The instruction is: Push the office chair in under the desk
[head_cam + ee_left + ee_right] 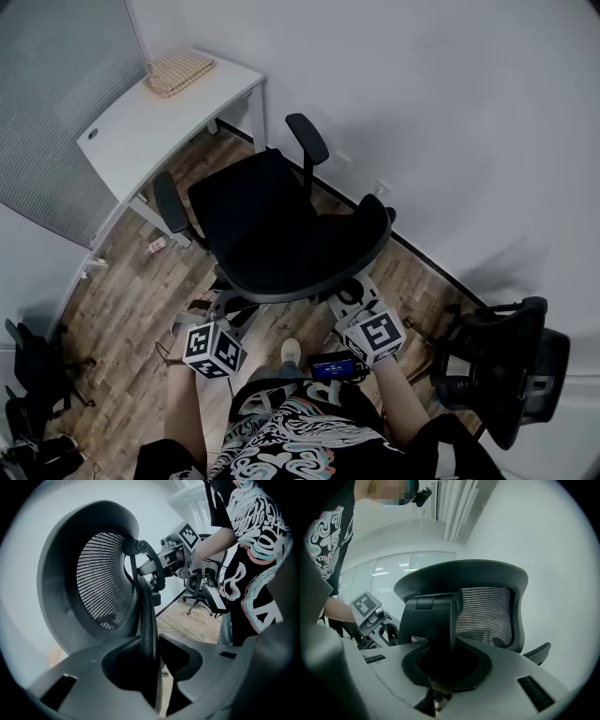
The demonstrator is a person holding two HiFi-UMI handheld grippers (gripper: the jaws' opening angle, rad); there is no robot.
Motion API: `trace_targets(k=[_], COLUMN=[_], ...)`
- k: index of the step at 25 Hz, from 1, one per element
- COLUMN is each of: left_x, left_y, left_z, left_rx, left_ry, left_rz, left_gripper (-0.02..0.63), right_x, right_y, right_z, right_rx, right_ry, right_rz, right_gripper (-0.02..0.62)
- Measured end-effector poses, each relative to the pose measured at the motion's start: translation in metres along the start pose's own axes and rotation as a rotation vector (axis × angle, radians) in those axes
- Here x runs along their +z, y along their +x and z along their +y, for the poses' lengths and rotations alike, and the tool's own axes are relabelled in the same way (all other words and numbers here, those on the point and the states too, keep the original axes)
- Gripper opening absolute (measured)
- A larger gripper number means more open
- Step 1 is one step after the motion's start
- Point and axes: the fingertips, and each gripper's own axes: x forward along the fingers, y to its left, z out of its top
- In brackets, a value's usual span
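Note:
A black office chair [267, 220] stands on the wood floor with its seat towards the white desk [141, 131] at the upper left. Its mesh backrest [101, 583] is nearest me. My left gripper [228, 309] is shut on the backrest's thin side edge [149, 620], which runs between the jaws. My right gripper [352, 298] is shut on the black bracket [431, 620] behind the backrest, which fills its jaws. The two grippers see each other: the right gripper [180, 550] shows in the left gripper view and the left gripper [370, 613] in the right gripper view.
A woven basket [178, 72] sits on the desk's far end. A second black chair [506, 361] stands at the right by the white wall, and dark chair parts [28, 375] at the lower left. A grey partition [47, 112] lines the left. Small items [157, 246] lie under the desk.

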Motion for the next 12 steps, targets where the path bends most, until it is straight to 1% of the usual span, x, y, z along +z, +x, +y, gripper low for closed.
trace_targets(k=[12], left_x=[0.0061], left_y=[0.0048], left_z=[0.0056], left_rx=[0.016], left_ry=[-0.027], left_rz=[0.004], left_gripper=[0.144], right_x=[0.0033], right_y=[0.0054], right_z=[-0.0100], right_rx=[0.033], right_ry=[-0.004], right_rz=[0.000], right_gripper=[0.034])
